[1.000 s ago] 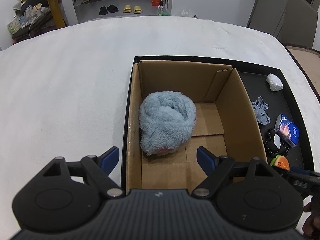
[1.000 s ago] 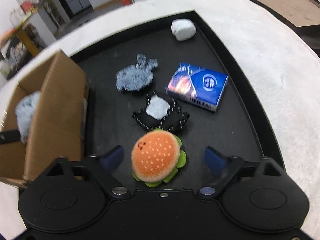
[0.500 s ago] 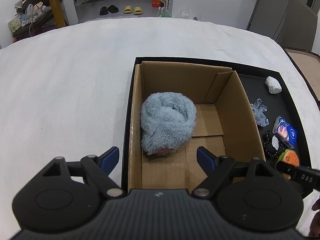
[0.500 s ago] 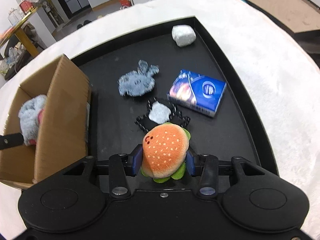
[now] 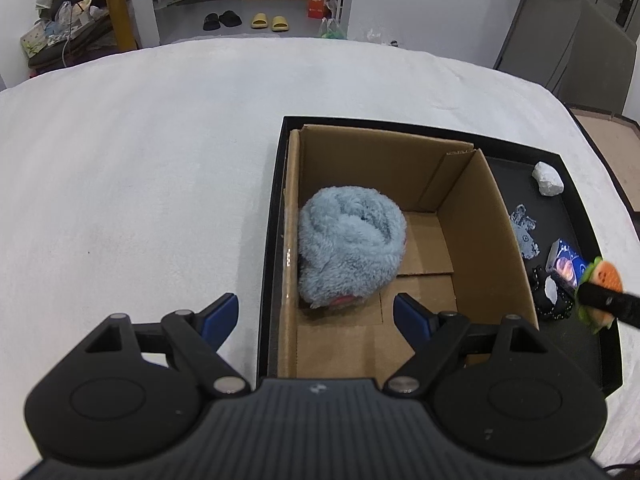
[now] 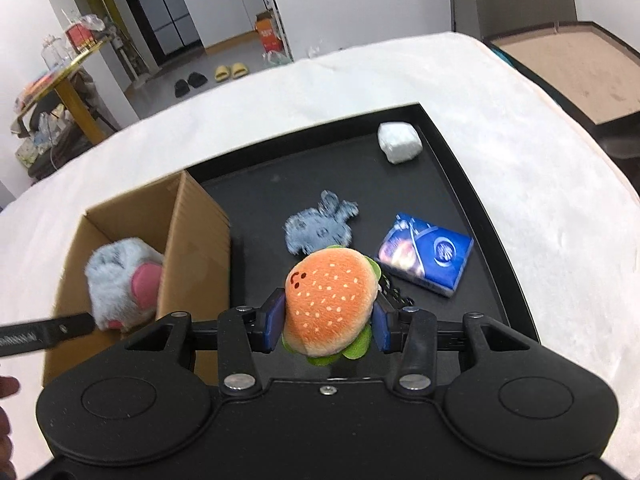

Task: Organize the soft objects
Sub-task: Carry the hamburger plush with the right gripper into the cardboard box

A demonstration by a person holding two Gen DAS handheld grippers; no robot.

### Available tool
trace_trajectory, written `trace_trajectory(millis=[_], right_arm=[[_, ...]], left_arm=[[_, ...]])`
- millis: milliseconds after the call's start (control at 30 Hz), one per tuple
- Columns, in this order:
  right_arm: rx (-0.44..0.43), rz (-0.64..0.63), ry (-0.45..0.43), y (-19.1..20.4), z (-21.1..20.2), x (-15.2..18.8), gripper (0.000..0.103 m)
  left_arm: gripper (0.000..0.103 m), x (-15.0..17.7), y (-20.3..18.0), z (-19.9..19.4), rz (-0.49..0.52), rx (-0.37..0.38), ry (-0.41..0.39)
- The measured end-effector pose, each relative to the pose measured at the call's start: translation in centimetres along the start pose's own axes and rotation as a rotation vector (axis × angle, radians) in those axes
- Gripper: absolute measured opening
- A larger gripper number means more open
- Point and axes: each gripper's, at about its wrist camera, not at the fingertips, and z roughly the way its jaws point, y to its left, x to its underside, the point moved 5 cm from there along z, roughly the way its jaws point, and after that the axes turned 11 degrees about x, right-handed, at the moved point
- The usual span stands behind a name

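Observation:
My right gripper (image 6: pixel 326 326) is shut on a plush hamburger (image 6: pixel 330 302) and holds it up above the black tray (image 6: pixel 472 200). The hamburger also shows at the right in the left wrist view (image 5: pixel 602 280). A cardboard box (image 5: pixel 472 216) stands in the tray's left half with a fluffy blue plush (image 5: pixel 350 246) inside; both show in the right wrist view, the box (image 6: pixel 192 232) and the plush (image 6: pixel 120 284). My left gripper (image 5: pixel 316 316) is open and empty over the box's near edge.
On the tray right of the box lie a small blue-grey plush (image 6: pixel 320 228), a blue tissue pack (image 6: pixel 426 254), a white crumpled lump (image 6: pixel 400 142) and a black beaded item (image 5: pixel 550 294). The tray sits on a white cloth (image 5: pixel 140 180).
My right gripper closed on the hamburger and lifted it up off the tray. My left gripper stayed open over the box.

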Motion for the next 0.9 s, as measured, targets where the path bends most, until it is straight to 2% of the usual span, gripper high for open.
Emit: trace_trajectory(millis=[500,900], right_arm=[[-0.067,-0.100,-0.081,5.6,-2.4,-3.1,0.044],[-0.100,-0.193,-0.093,10.4,-2.3,-3.9,0.044]], left_arm=[[0.083,-0.1,1.7,-1.0,-0.045,0.036,-0.024],[0.080,0.1,2.8,-1.1,-0.073,0.092,-0.055]])
